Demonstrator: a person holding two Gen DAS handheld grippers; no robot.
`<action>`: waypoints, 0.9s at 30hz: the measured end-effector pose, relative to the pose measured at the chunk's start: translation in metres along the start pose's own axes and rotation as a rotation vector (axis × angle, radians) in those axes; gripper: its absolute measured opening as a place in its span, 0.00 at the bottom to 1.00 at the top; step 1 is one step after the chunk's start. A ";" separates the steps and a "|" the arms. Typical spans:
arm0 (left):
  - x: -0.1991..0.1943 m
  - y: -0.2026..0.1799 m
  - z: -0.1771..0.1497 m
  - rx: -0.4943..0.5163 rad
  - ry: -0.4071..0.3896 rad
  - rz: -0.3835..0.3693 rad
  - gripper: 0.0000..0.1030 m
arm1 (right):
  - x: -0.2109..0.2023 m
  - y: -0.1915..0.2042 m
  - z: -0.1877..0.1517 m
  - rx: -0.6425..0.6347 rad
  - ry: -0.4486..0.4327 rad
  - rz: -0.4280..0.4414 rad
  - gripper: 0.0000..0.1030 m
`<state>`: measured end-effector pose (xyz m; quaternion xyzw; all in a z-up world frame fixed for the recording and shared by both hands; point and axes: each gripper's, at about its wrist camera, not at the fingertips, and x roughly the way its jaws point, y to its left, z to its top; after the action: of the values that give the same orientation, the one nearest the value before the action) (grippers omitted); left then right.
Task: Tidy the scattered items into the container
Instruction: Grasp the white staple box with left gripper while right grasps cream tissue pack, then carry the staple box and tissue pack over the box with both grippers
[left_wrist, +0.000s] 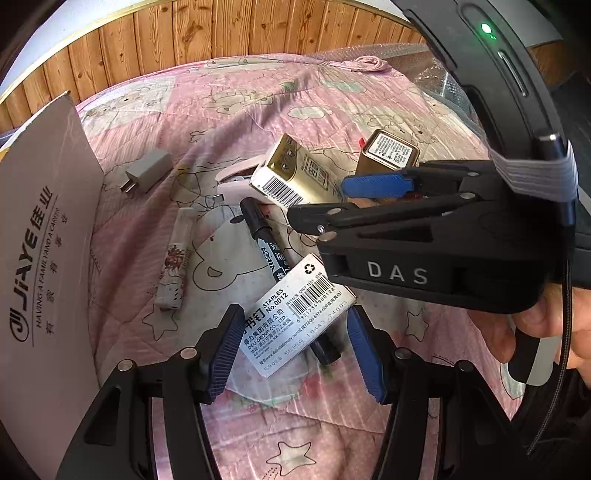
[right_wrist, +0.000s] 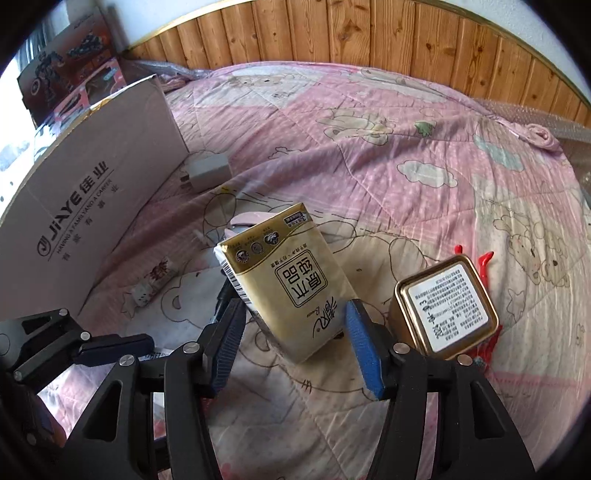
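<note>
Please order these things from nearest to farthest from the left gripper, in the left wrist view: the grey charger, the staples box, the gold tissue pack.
1. Staples box, between the fingers of the left gripper.
2. Gold tissue pack, farther ahead, centre.
3. Grey charger, far left, near the cardboard box.

Left wrist view: taken close above the quilt (left_wrist: 258, 96), angled down and forward, the box (left_wrist: 44, 236) at left. Right wrist view: set close, facing forward over the quilt (right_wrist: 369, 147). Shared: gold pack (left_wrist: 291, 177) (right_wrist: 291, 280), tin (left_wrist: 388, 151) (right_wrist: 443, 306), charger (left_wrist: 147, 171) (right_wrist: 207, 170), box (right_wrist: 92, 192).
</note>
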<state>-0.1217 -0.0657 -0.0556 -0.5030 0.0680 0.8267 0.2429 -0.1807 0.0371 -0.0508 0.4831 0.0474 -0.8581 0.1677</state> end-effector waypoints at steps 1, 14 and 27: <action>0.003 0.000 0.001 0.003 -0.007 0.006 0.65 | 0.001 -0.001 0.002 0.000 -0.009 -0.006 0.59; 0.022 0.030 0.021 -0.149 -0.024 -0.069 0.36 | 0.007 -0.046 0.008 0.250 0.039 0.125 0.22; -0.001 0.021 0.031 -0.148 -0.060 -0.051 0.15 | -0.016 -0.043 0.008 0.291 0.003 0.184 0.21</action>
<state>-0.1558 -0.0736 -0.0430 -0.4962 -0.0135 0.8377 0.2280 -0.1942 0.0792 -0.0362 0.5059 -0.1214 -0.8362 0.1736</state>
